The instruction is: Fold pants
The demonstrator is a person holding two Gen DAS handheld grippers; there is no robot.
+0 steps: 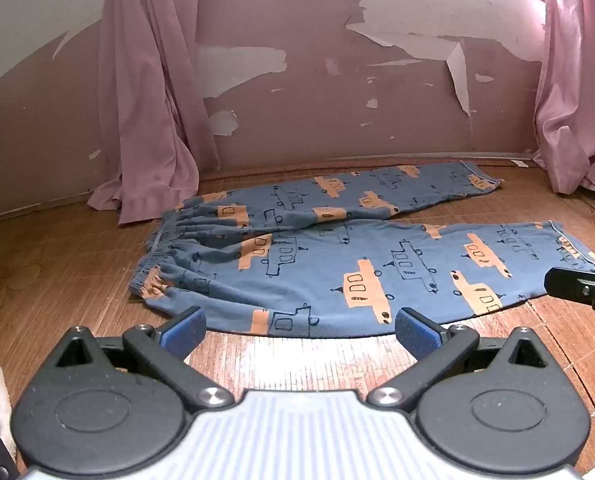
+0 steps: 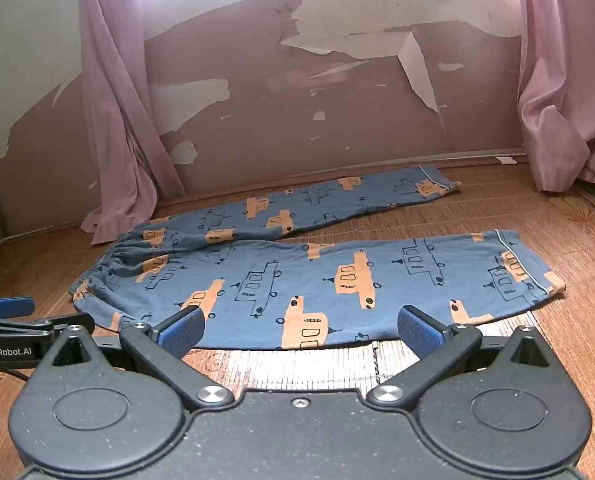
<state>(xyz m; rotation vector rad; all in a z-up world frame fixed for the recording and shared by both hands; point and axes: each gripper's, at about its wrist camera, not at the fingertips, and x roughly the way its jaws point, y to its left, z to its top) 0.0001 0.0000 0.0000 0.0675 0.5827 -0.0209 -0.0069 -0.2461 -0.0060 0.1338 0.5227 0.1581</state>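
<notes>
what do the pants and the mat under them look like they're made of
Pants: a soft, matte knit, probably cotton; they lie limp, gathered at the elastic waistband. Mat: looks like woven bamboo or reed slats with a slight sheen; fine parallel ribs catch the light.

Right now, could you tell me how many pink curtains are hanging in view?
2. One curtain hangs at the left, its hem pooled on the floor by the waistband of the pants. The other curtain hangs at the right, near the cuffs. None seems hidden.
</notes>
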